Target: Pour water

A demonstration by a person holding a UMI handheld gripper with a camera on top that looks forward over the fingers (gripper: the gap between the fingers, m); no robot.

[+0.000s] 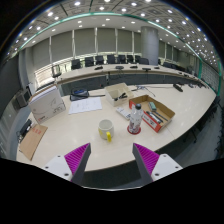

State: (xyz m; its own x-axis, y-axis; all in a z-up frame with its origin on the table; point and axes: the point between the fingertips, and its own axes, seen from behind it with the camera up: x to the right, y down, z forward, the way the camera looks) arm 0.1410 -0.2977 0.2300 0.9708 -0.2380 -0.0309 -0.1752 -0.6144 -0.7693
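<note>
Your gripper [111, 160] is released, fingers spread, nothing between them; pads [75, 157] hang over the near edge of a pale wooden table [70, 125]; clear water bottle [134, 119] stands just ahead, upright, yellow cup [106, 129] just beside it; cardboard boxes [155, 110] behind; big conference room, rows of dark chairs [105, 61], ceiling spotlights [105, 12].

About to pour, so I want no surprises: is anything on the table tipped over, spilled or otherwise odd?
Nothing stands out. The yellow cup and the bottle both stand upright on the table, apart, ahead of the open gripper. No spill shows.
</note>
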